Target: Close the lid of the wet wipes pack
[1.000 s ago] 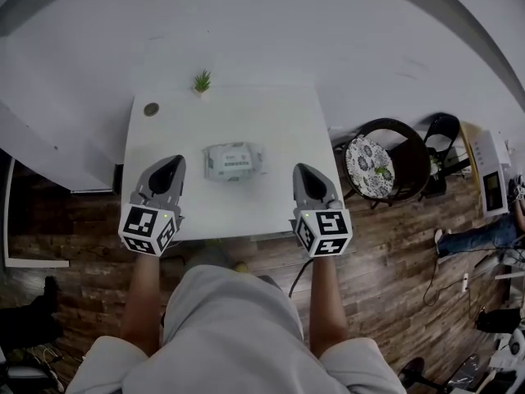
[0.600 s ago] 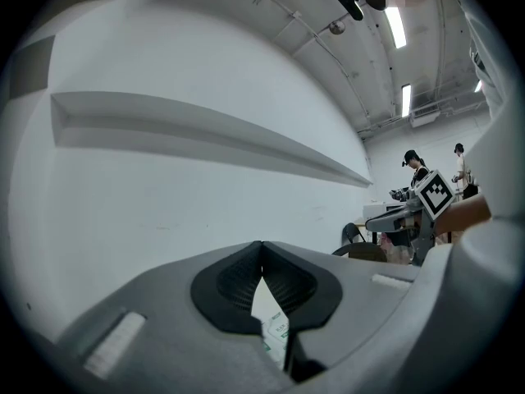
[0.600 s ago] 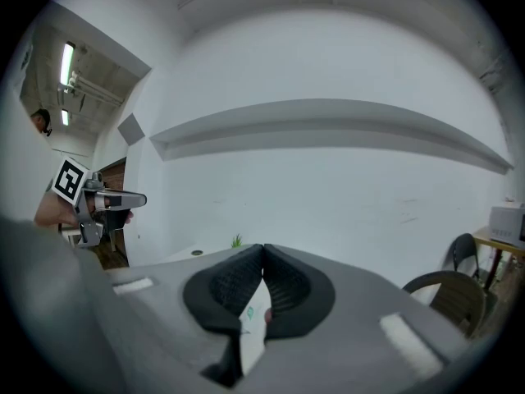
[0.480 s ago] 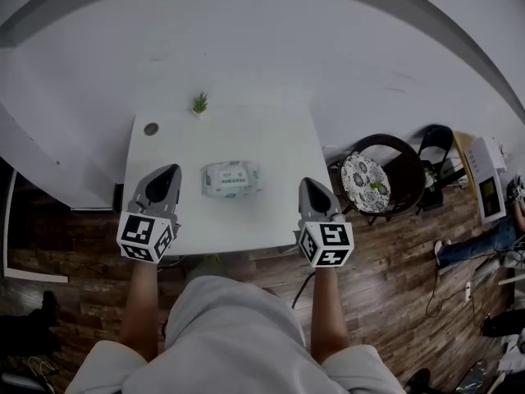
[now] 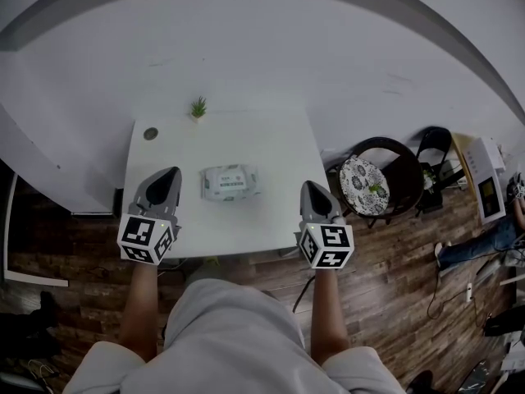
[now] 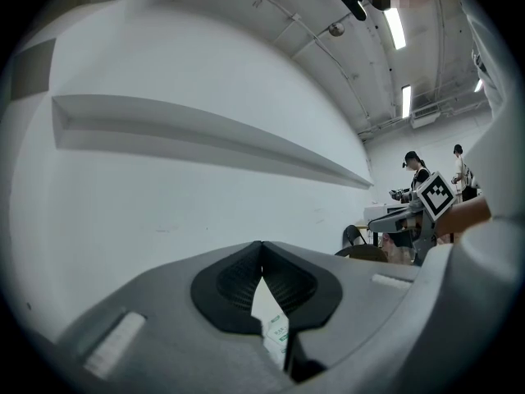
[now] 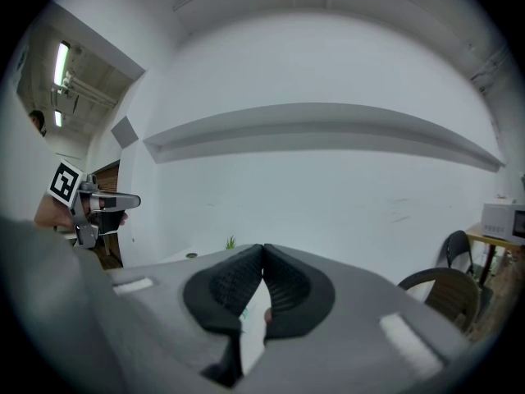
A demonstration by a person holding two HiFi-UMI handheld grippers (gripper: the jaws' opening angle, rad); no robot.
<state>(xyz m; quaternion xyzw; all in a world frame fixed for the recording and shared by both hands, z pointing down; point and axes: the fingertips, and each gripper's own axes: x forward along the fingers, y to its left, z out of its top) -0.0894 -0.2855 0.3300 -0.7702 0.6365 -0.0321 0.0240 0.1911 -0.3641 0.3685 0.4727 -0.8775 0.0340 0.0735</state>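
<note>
The person wears a light grey short-sleeved top [image 5: 225, 335]; its sleeves [image 5: 102, 366] leave the forearms bare. The left tongs [image 5: 170, 173] and right tongs [image 5: 310, 185] are smooth grey moulded-plastic shells that taper to a point, each with a dark hollow on top. Each carries a white cube with black square markers [image 5: 148, 238] at its rear. The black pads [image 6: 234, 281] are finely ribbed, and pale rectangular inlays [image 6: 115, 343] mark the shells. A thin dark cable [image 5: 302, 292] hangs below the right tongs.
</note>
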